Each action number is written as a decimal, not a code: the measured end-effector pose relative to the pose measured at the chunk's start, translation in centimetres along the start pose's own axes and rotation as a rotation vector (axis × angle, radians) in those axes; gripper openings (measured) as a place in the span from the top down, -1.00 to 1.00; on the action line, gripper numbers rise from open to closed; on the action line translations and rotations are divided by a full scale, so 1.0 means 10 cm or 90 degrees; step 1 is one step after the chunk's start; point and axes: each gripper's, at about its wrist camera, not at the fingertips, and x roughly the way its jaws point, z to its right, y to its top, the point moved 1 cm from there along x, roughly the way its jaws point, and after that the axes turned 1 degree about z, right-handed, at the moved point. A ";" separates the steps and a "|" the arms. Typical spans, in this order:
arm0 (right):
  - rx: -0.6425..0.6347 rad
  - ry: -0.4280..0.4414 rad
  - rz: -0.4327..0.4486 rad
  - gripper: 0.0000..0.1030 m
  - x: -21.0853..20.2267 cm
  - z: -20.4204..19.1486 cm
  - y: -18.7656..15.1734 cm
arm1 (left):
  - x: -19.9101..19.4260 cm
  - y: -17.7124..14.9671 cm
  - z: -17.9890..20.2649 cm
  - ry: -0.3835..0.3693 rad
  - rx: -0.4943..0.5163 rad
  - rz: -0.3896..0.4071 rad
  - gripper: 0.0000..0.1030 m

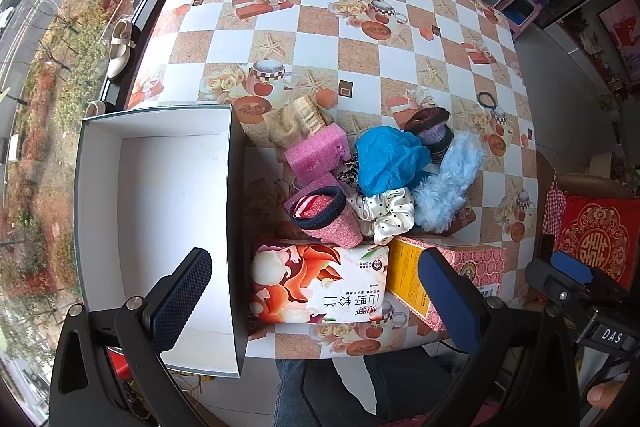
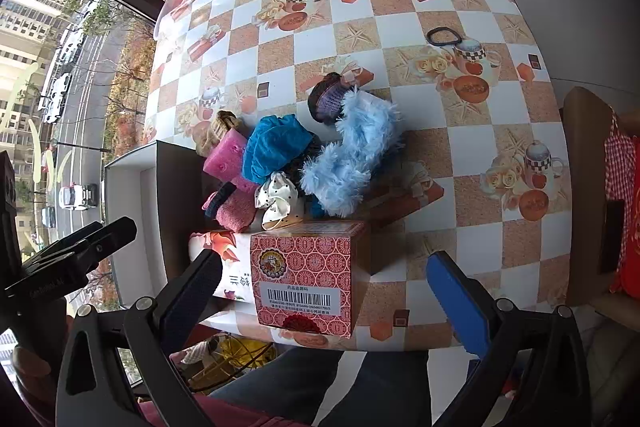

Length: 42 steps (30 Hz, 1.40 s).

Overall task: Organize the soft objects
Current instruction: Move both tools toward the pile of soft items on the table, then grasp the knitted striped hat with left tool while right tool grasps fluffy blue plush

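Both my tools hang spread wide, gripping nothing: left tool over the tissue pack beside the white box, right tool over the red carton. The soft pile sits mid-bench, touching both.

Both wrist views angled down from the near worktop edge, left over the box; shared: soft pile
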 end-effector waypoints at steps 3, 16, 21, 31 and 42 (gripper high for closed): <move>0.002 0.000 -0.005 -1.00 0.02 0.02 0.00 | 0.03 0.01 0.01 0.000 0.002 -0.007 -1.00; 0.014 -0.030 -0.026 -1.00 0.17 0.25 0.10 | 0.17 0.31 0.19 0.018 0.044 -0.004 -1.00; 0.016 -0.044 -0.042 -1.00 0.30 0.35 0.20 | 0.29 0.45 0.37 0.024 0.073 0.000 -1.00; 0.002 -0.047 -0.098 -1.00 0.74 0.45 0.48 | 0.54 0.63 0.55 0.040 0.087 -0.008 -1.00; -0.058 -0.033 -0.205 -1.00 1.55 0.40 0.87 | 0.63 0.71 0.46 0.083 0.068 -0.020 -1.00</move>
